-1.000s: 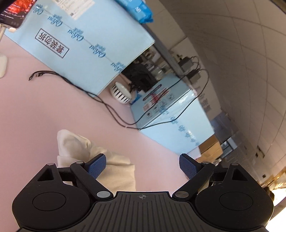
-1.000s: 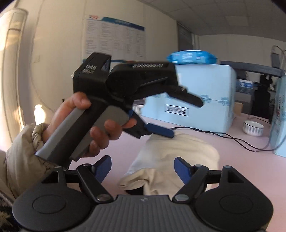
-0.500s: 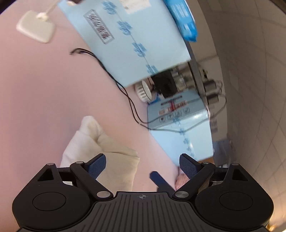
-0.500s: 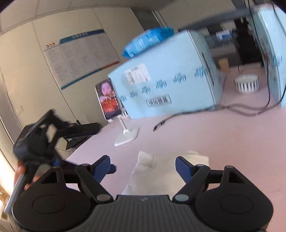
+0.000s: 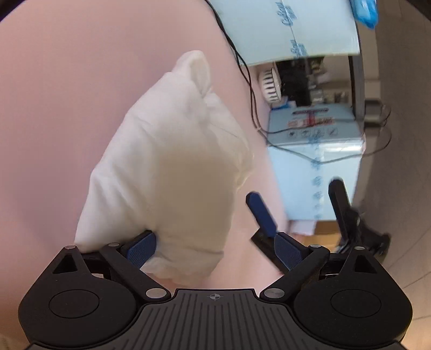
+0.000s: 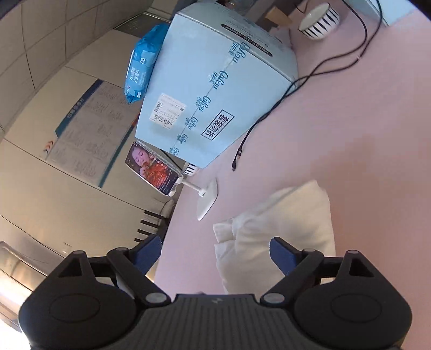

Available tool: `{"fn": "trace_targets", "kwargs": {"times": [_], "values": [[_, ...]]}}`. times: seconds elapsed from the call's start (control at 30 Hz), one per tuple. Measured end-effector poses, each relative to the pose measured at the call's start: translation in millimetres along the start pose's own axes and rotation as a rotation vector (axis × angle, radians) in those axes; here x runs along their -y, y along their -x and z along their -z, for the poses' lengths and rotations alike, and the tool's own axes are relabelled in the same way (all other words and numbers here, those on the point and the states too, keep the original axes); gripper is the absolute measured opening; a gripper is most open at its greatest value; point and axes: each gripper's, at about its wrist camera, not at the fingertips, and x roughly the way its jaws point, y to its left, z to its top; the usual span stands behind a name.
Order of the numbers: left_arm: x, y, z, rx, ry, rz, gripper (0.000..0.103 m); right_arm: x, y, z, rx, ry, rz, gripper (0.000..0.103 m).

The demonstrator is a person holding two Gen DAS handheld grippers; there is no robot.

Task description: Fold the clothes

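Cloth first: I see the cream garment [image 5: 167, 172] bunched into a thick folded bundle on the pink surface [image 5: 67, 107], close in front of both cameras. My left gripper [image 5: 214, 251] is right over its near end, and its fingers [image 5: 141, 249] are spreading apart at this moment; the left blue pad overlaps the cloth's near edge, though I cannot tell whether it touches, and the right pad sits clear over bare pink. Nothing is pinched. Past that right pad I can make out my right gripper [image 5: 296, 207] from the side, one blue pad and one black finger showing, well apart.

From the right wrist camera the same garment [image 6: 280, 228] lies low and to the right, with its folded layers facing me. The right gripper [image 6: 215, 254] has its fingers [image 6: 282, 255] widening too, and the cloth's left edge falls in the gap without either pad pressing it.

Farther back on the surface stand a light blue carton [image 6: 215, 88] with a blue wipes packet [image 6: 142, 64] on top, a phone on a white stand [image 6: 153, 169], a striped bowl [image 6: 319, 21] and a black cable [image 6: 296, 88].
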Motion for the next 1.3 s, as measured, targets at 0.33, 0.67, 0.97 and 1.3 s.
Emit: {"fn": "trace_targets", "kwargs": {"times": [0.33,0.67,0.97,1.3], "values": [[35.6,59.9,-10.5,0.283,-0.013,0.040,0.098,-24.6,-21.4,40.0,0.002,0.100,0.145,0.089],[65.1,-86.4,-47.0,-0.012,-0.124,-0.121,0.103,-31.4,62.2,65.3,0.114,0.150,0.318,0.095],[68.6,19.9,-13.2,-0.002,-0.298,0.075,0.103,27.2,38.0,45.1,-0.052,-0.017,0.213,0.095],[-5.8,5.1,-23.7,-0.025,-0.148,0.016,0.103,25.9,-26.8,23.7,-0.048,0.017,0.221,0.103]]}}
